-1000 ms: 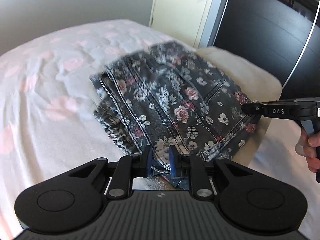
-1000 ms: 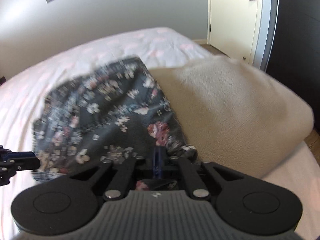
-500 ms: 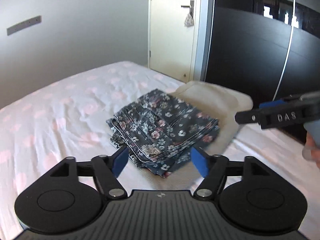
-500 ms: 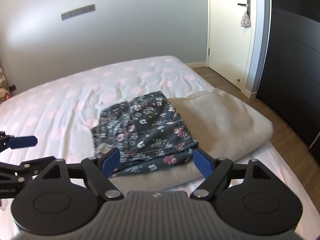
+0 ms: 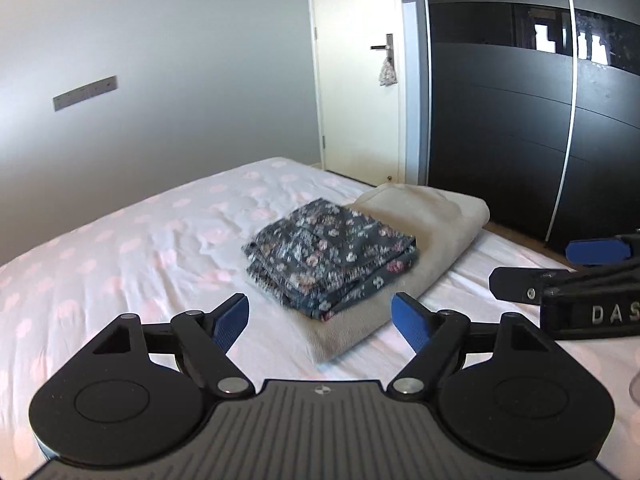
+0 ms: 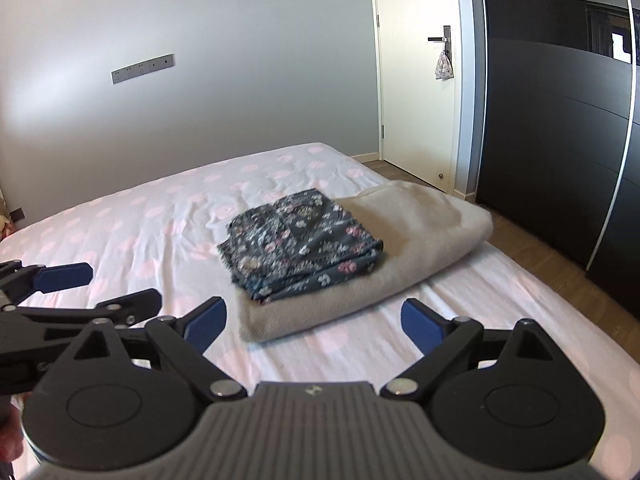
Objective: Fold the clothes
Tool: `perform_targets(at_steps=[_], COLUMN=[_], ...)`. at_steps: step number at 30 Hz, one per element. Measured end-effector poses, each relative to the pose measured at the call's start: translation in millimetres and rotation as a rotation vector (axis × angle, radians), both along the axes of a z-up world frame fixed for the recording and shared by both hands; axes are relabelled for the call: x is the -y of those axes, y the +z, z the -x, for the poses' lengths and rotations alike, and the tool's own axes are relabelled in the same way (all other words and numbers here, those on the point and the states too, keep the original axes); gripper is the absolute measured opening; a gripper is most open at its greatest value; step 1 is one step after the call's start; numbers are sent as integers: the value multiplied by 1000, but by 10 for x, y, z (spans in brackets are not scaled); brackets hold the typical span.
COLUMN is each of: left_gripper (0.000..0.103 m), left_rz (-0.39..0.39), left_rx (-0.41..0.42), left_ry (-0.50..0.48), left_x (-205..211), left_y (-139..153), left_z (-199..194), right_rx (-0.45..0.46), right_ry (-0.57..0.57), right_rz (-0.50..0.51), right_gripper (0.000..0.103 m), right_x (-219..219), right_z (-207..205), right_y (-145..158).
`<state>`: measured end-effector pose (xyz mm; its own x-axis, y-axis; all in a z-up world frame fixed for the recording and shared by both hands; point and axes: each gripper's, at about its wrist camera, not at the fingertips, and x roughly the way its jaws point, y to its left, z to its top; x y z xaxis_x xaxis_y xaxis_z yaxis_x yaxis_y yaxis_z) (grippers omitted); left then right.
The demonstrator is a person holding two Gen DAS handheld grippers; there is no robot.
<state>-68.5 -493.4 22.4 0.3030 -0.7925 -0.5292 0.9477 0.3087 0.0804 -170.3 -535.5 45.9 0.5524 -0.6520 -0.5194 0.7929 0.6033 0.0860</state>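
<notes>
A folded dark floral garment [image 5: 328,256] [image 6: 300,244] lies in a neat stack, partly on a folded beige blanket [image 5: 432,220] [image 6: 420,220] and partly on the pink-dotted bed sheet [image 5: 120,260] [image 6: 140,220]. My left gripper [image 5: 320,312] hangs open above the bed, well short of the garment, with nothing between its blue pads. My right gripper [image 6: 314,314] is also back from the stack; its jaws are still opening, with nothing between them. Each gripper shows in the other's view: the right [image 5: 592,272] at the right edge, the left [image 6: 100,290] at the left edge.
A cream door [image 6: 416,100] with a small bag on its handle stands behind the bed. A black sliding wardrobe [image 6: 560,140] fills the right side, with wooden floor [image 6: 532,252] between it and the bed. A grey wall [image 5: 160,80] lies behind.
Both grippers were shut on the floral garment's near edge; they have let go, opened wide and drawn back and up. The garment now rests folded on the blanket.
</notes>
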Motion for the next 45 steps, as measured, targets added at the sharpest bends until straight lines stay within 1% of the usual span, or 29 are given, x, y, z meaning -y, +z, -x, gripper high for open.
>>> perform_targets(at_steps=[3,7,10,14,20,24,38,45], left_gripper=[78,78,78,78,78,78,75,74], left_rz=[-9,-19,-29,-28,-24,-27,-35,-37], left_rx=[-11,-8,-19,-18,-14,-24,-42,-31], left_ry=[41,36,45,53,71,75,92,93], left_x=[-195,-436,-545,-657,-744,-775,-840,-860], left_y=[-55,-117,-130,-101,-65,-49,21,55], left_z=[73,157,193,247,293,284,269,299], right_rx=[0,6,3,-2,-6,-13,6,18], right_ry=[-36,-53,-48,-47,-53,-50,-44,-47], right_rz=[-2,-3,-19,-29,-20,-16,-11,-15], right_gripper=[95,95,95,95,95,95,95,95], right_x=[-237,-503,-598,-658,-714,-742,-820,-833], right_z=[121,267,309,337,368,361,395,437], right_y=[-88,-182,-241,-275,-244,-222,-158,-142])
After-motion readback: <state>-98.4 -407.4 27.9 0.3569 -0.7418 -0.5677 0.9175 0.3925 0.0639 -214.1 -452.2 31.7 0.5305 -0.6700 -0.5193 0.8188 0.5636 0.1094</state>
